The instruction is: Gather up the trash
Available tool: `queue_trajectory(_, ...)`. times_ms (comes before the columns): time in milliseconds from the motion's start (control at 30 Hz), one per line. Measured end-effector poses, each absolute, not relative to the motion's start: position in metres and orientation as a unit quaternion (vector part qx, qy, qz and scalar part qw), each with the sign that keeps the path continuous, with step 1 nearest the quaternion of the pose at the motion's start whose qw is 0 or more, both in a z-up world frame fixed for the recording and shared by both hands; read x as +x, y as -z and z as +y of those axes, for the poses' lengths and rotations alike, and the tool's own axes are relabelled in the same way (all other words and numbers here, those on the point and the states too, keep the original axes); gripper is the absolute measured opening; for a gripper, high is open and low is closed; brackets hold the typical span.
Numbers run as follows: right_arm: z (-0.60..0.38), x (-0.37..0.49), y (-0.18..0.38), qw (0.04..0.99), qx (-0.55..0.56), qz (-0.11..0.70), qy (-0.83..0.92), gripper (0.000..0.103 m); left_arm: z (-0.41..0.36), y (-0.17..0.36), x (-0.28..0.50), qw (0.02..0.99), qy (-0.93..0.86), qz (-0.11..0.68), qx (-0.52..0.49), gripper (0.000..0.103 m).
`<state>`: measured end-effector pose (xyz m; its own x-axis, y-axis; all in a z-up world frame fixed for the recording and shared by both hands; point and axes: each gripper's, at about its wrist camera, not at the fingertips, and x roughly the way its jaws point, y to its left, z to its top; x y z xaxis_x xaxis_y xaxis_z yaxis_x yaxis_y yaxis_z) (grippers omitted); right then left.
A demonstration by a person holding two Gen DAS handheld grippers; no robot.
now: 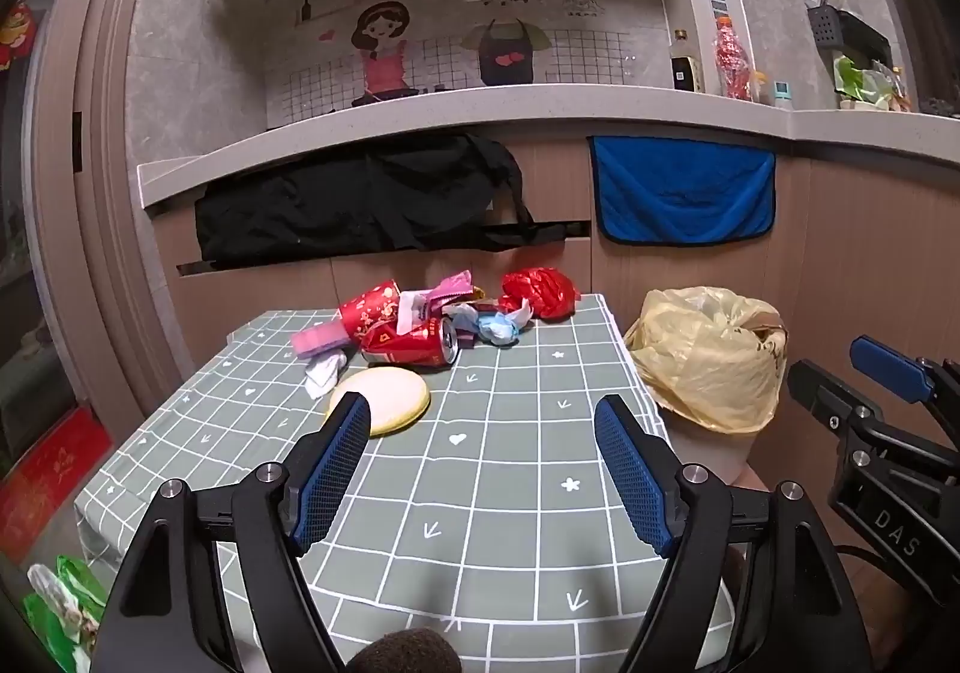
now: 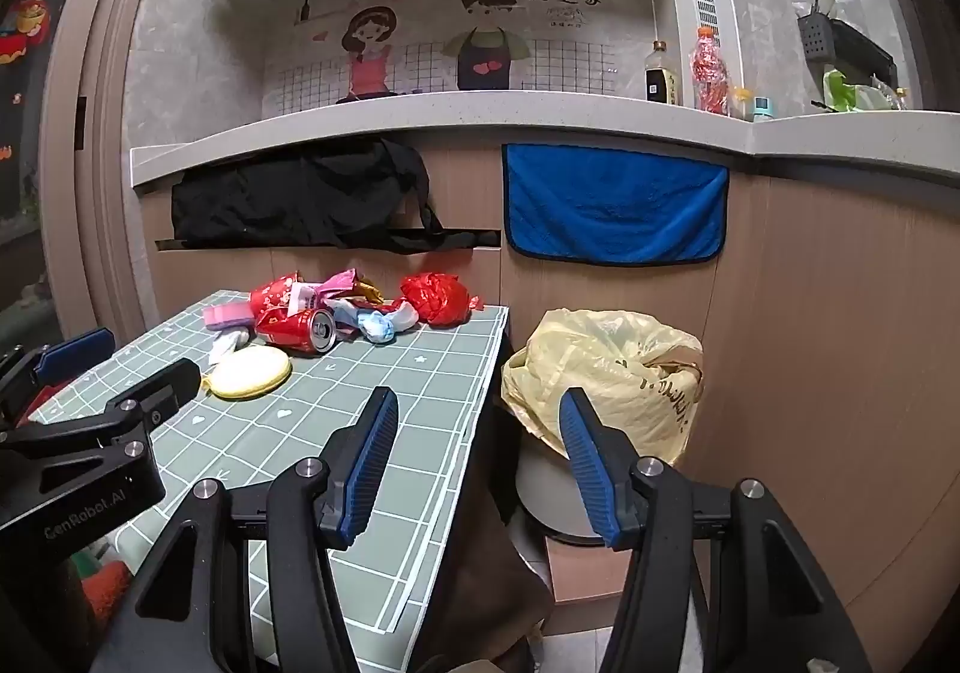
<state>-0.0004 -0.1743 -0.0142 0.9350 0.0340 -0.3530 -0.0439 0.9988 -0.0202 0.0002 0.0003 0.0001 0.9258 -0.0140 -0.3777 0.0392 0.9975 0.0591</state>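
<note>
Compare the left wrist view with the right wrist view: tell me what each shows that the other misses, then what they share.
Only the left wrist view shows green plastic packaging on the floor left of the table and a red mat. Only the right wrist view shows the bin's white body under the yellow bag and the brown cloth hanging below the table edge. Both show the open left gripper, the open right gripper, the red can, the yellow disc, the crumpled red bag and the blue towel.
</note>
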Motion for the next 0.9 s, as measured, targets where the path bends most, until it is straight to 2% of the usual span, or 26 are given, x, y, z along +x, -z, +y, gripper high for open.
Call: queue_trajectory(900,-0.181,0.000,0.013,0.985,-0.018,0.173,-0.011,0.053,-0.003,-0.007,-0.007,0.985,0.001,0.171,0.020,0.077)
